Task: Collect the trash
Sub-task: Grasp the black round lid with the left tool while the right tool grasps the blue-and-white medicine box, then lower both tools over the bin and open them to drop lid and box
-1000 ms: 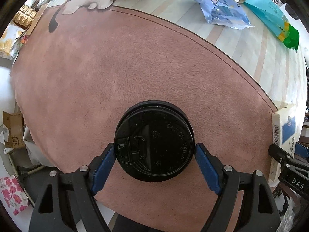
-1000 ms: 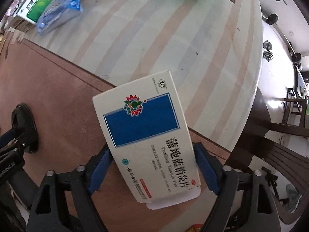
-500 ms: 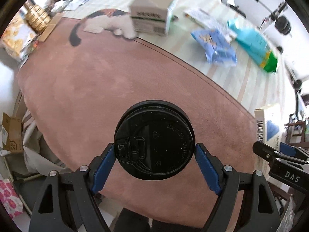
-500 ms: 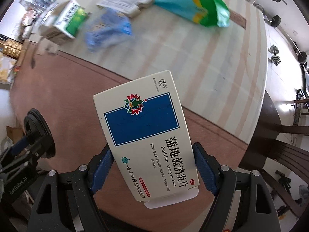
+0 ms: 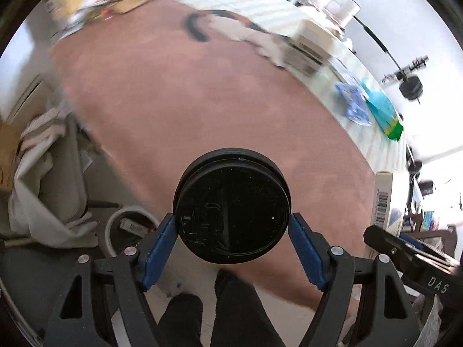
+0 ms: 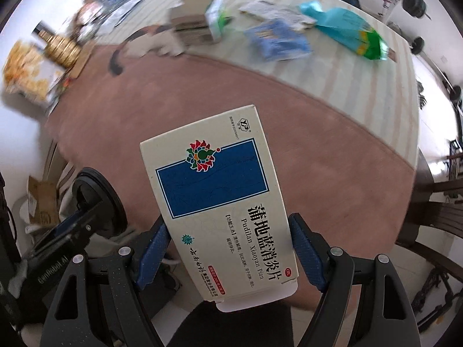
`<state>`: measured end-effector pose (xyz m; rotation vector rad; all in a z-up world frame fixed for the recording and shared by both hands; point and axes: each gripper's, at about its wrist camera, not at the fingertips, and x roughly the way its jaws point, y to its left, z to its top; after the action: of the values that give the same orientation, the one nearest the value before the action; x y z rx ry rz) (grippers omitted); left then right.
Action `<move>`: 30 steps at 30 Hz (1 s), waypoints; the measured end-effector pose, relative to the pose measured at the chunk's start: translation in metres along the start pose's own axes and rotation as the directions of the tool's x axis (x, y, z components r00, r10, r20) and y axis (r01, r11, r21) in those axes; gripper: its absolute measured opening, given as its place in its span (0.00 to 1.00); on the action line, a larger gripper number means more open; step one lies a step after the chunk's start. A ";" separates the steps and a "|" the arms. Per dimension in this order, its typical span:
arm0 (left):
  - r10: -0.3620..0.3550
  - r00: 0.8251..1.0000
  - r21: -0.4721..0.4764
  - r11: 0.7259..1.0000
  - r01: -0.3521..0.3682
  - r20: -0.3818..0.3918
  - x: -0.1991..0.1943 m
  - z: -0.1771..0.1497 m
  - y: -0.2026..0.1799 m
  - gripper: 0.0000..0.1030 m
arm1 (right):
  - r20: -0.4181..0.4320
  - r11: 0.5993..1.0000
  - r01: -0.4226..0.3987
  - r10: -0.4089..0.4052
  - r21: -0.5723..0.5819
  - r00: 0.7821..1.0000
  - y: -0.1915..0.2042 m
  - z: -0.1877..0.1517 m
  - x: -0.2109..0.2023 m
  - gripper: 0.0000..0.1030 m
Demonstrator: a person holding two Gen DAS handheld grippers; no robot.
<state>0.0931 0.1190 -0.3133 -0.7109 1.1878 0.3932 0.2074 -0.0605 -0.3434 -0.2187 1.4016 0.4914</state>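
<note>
My left gripper [image 5: 232, 228] is shut on a round black cup lid [image 5: 231, 205] and holds it in the air above the near edge of the table. My right gripper [image 6: 228, 231] is shut on a white medicine box with a blue panel [image 6: 220, 199], also lifted. The box's edge shows at the right of the left wrist view [image 5: 383, 199]. The lid in the left gripper shows at the left of the right wrist view [image 6: 98, 202]. A white-rimmed bin [image 5: 127, 228] with something inside stands on the floor below the left gripper.
A pink mat [image 6: 231, 98] covers the near part of the striped table [image 6: 332, 66]. At its far side lie a teal-green bag [image 6: 347, 34], a blue packet [image 6: 277, 40], an open carton [image 6: 202, 20] and snack packs [image 6: 37, 66]. A dark wooden chair [image 6: 442, 219] stands at the right.
Both grippers have risen and pulled back from the table, each still holding its item. The table looks farther away, and the floor and bin have come into the left wrist view.
</note>
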 end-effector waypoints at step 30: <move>0.122 0.947 -0.511 0.817 -0.266 -0.297 0.276 -0.183 0.398 0.96 | -0.455 0.959 -0.245 0.156 -0.143 0.877 0.201 -0.178 0.492 1.00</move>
<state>-0.1891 0.2581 -0.7239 -1.1651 1.4112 0.8609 0.0027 0.1383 -0.8260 -0.3629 1.8321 0.7921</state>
